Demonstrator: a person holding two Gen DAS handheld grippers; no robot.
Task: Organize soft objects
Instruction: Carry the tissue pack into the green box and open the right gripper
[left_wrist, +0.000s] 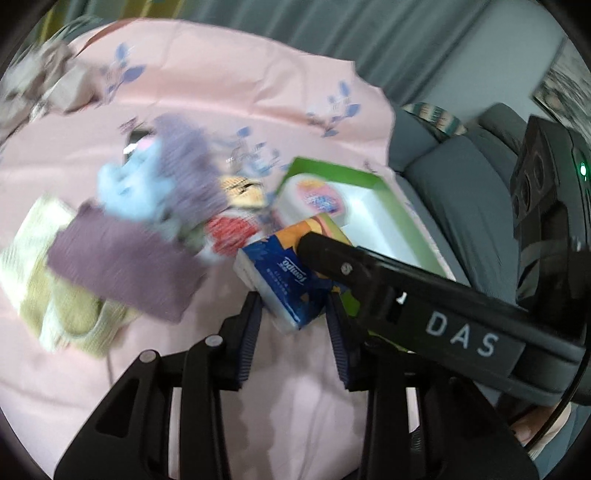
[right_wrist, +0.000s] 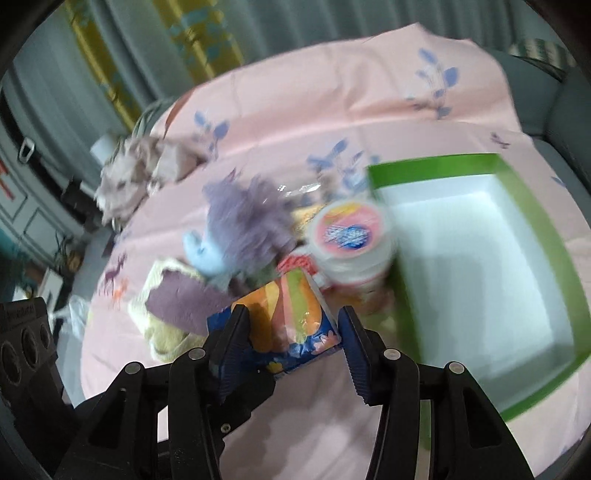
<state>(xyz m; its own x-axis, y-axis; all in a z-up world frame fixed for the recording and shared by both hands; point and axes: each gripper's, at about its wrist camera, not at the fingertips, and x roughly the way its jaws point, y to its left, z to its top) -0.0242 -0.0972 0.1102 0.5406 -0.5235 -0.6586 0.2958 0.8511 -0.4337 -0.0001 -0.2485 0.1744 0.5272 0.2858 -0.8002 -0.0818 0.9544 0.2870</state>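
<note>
A blue and orange tissue pack (left_wrist: 284, 280) is lifted a little above the pink sheet, and both grippers hold it. My left gripper (left_wrist: 293, 317) is shut on its lower end. A finger (left_wrist: 332, 258) of the right gripper reaches in from the right across the top of the pack. In the right wrist view the pack (right_wrist: 291, 321) sits between the pads of my right gripper (right_wrist: 293, 332), which is shut on it. Beside it a green box (right_wrist: 517, 206) with a white inside lies open; its rim (left_wrist: 369, 177) also shows in the left wrist view.
Behind the pack a pile holds a purple knit cloth (left_wrist: 122, 266), a light blue plush (left_wrist: 125, 188), a cream knit (left_wrist: 55, 295) and a round tub with a pink lid (right_wrist: 347, 229). A beige crumpled cloth (right_wrist: 136, 166) lies at the far left. Grey cushions (left_wrist: 443, 177) border the sheet.
</note>
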